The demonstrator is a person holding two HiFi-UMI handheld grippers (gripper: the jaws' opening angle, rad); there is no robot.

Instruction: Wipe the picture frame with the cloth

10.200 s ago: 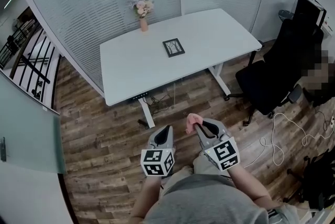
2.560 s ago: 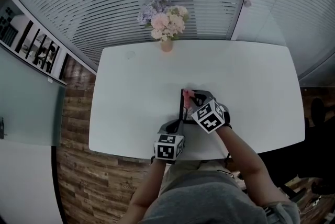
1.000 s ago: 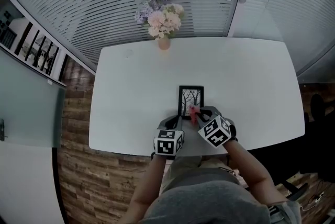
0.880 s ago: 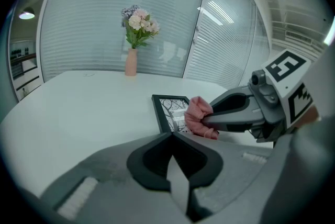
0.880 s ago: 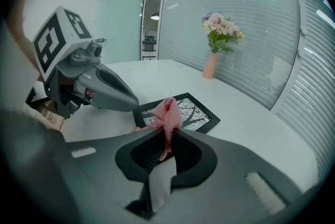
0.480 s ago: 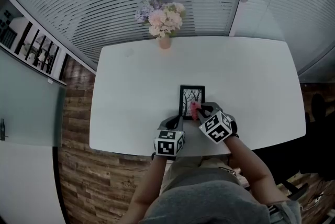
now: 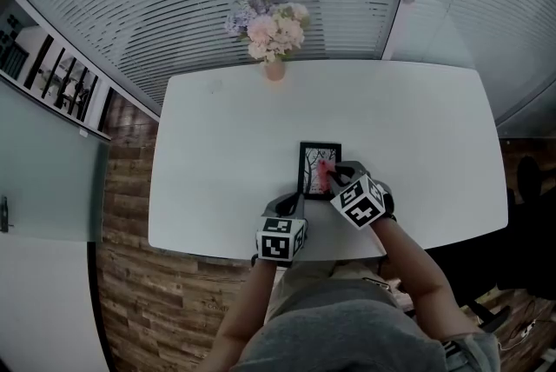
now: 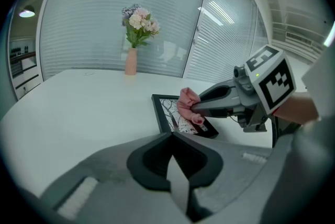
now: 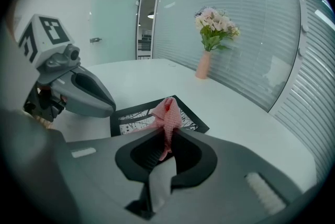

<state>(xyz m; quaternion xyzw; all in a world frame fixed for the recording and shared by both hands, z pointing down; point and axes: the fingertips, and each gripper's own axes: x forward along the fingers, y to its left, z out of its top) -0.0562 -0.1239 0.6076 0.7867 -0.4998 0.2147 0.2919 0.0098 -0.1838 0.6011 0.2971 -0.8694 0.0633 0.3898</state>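
Observation:
A black picture frame with a tree drawing lies flat on the white table, near its front edge. My right gripper is shut on a pink cloth, which rests on the frame's right half. The right gripper view shows the cloth bunched at the jaw tips over the frame. My left gripper is shut and empty, just short of the frame's near left corner. In the left gripper view the frame lies ahead, with the cloth pressed on it.
A pink vase of flowers stands at the table's far edge, against the glass wall with blinds. Wooden floor shows below the table's near edge.
Over the last second my right gripper has carried the cloth up the frame from its near right corner to its right half. The left gripper has not moved.

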